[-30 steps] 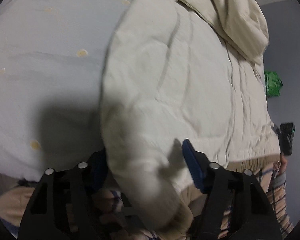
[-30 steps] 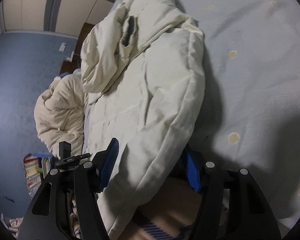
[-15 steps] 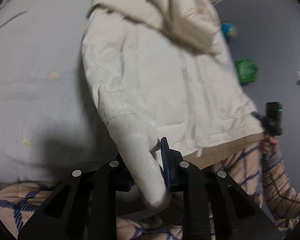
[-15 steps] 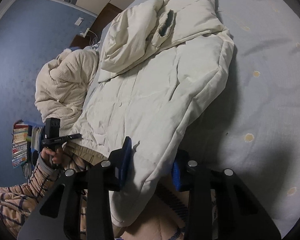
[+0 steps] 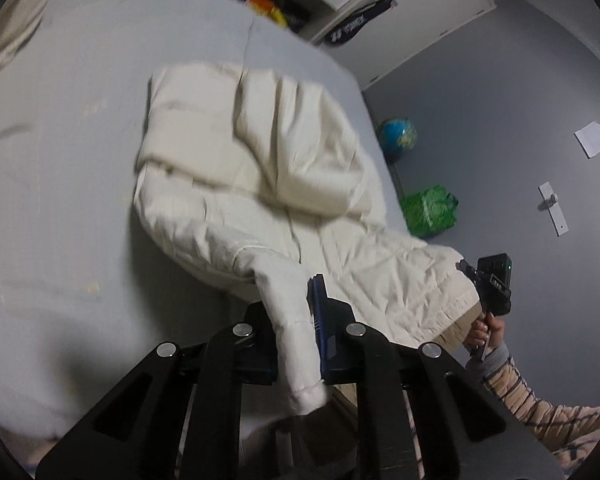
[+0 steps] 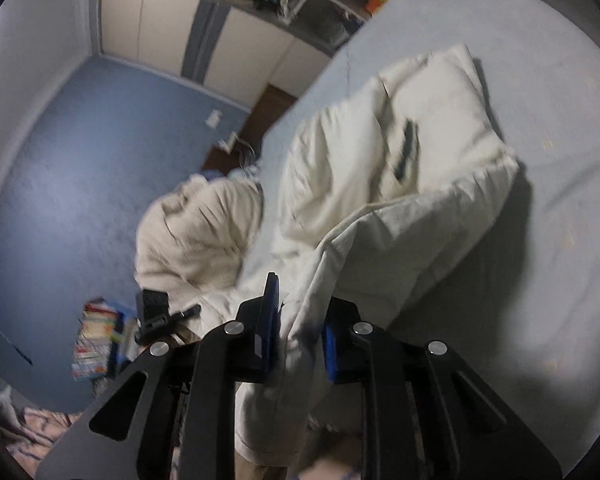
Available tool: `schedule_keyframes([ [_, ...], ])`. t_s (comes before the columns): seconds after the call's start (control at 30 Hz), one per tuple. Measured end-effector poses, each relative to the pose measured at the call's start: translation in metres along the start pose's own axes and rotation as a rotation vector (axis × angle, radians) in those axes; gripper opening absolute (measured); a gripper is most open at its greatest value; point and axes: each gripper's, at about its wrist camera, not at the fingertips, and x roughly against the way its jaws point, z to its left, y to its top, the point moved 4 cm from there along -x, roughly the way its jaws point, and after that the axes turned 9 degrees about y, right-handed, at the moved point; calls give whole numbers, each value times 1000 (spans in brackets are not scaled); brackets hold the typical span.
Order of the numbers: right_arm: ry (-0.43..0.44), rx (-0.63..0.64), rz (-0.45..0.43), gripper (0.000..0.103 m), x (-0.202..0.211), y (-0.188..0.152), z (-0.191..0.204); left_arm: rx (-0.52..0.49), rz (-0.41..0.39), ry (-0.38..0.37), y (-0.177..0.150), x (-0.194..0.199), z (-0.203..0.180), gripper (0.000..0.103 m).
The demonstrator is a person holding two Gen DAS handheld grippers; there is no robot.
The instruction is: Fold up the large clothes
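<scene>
A cream padded jacket (image 5: 268,184) lies on the pale blue bed (image 5: 60,160), its hood folded over the body. My left gripper (image 5: 290,300) has one sleeve (image 5: 292,332) between its blue pads; the jaws are closing and pinch the sleeve, whose cuff hangs below them. In the right wrist view my right gripper (image 6: 300,304) holds the other sleeve (image 6: 300,344) the same way, its jaws closing on the fabric. Each view shows the other gripper at the jacket's hem: the right gripper (image 5: 492,284), the left gripper (image 6: 156,308). Both sleeves are lifted off the bed.
A second cream garment (image 6: 196,232) is bunched at the bed's edge. On the floor are a green bag (image 5: 430,212), a globe (image 5: 398,138) and a stack of books (image 6: 96,336). A wardrobe (image 6: 160,32) stands beyond the bed. A plaid sleeve (image 5: 540,412) holds the right gripper.
Both grippers have narrowed from wide open onto a jacket sleeve each and risen, lifting the sleeves. Both views have tilted up, showing more of the room.
</scene>
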Motion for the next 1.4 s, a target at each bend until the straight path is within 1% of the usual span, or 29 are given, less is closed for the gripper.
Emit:
schedule_keyframes([
  [0.13, 43, -10, -68, 16, 1, 30, 8, -16, -61, -6, 34, 9, -8, 12],
  [0.27, 82, -22, -132, 16, -2, 64, 11, -3, -123, 1, 70, 15, -8, 12],
  [0.47, 124, -79, -204, 16, -13, 113, -2, 31, -181, 9, 118, 9, 2, 12],
  [0.53, 124, -102, -225, 16, -18, 128, -10, 48, -193, 9, 135, 3, 6, 12],
  [0.57, 123, -119, -240, 16, -22, 139, -16, 55, -195, 7, 140, 1, 8, 12],
  [0.73, 94, -170, -285, 16, -33, 171, -40, 90, -197, 12, 178, -20, 20, 12],
  [0.83, 67, -216, -305, 16, -44, 189, -62, 111, -187, 43, 205, -40, 28, 12],
  [0.97, 14, -296, -322, 16, -63, 213, -100, 121, -160, 107, 238, -77, 37, 13],
  [1.13, -34, -395, -330, 16, -86, 226, -138, 186, -112, 162, 262, -120, 59, 15],
  [1.17, -43, -425, -328, 19, -91, 227, -148, 215, -95, 172, 264, -130, 66, 15],
  [1.23, -60, -474, -326, 20, -97, 228, -162, 267, -65, 175, 265, -141, 77, 18],
  [1.3, -75, -511, -319, 23, -101, 227, -171, 322, -40, 174, 265, -150, 87, 20],
  [1.33, -80, -525, -321, 26, -102, 227, -174, 341, -39, 165, 264, -150, 89, 23],
  [1.37, -82, -527, -327, 32, -101, 227, -175, 350, -46, 150, 265, -147, 89, 27],
  [1.4, -75, -527, -331, 36, -100, 228, -174, 355, -65, 119, 266, -140, 88, 45],
])
